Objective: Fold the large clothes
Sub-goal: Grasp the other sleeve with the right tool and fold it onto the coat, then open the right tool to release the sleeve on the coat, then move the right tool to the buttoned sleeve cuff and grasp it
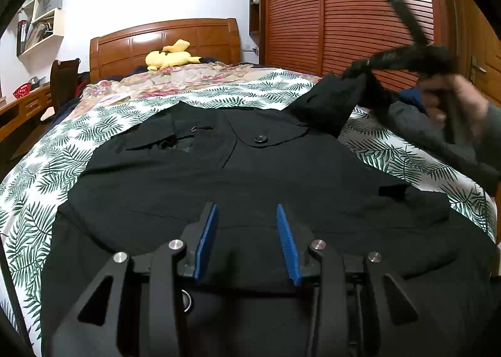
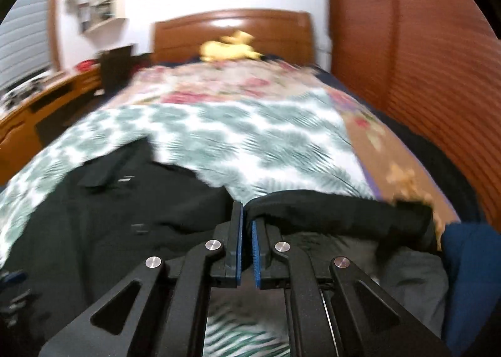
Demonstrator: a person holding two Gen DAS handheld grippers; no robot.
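Observation:
A large black coat (image 1: 238, 175) lies spread on the leaf-print bedspread (image 1: 40, 188), a round button near its collar. My left gripper (image 1: 247, 213) hovers low over the coat's near part, blue pads apart, holding nothing. My right gripper (image 2: 247, 216) is shut on the coat's black sleeve (image 2: 328, 209). In the left wrist view the right gripper (image 1: 375, 64) shows blurred at the right, lifting that sleeve (image 1: 332, 100) off the bed. The right wrist view is motion-blurred; the coat's body (image 2: 109, 206) lies to its left.
A yellow plush toy (image 1: 170, 58) lies by the wooden headboard (image 1: 162, 40). A slatted wooden wardrobe (image 1: 344, 6) lines the right side. A desk and dark chair (image 1: 62, 81) stand left of the bed. Dark blue fabric (image 2: 469, 263) lies at the bed's right edge.

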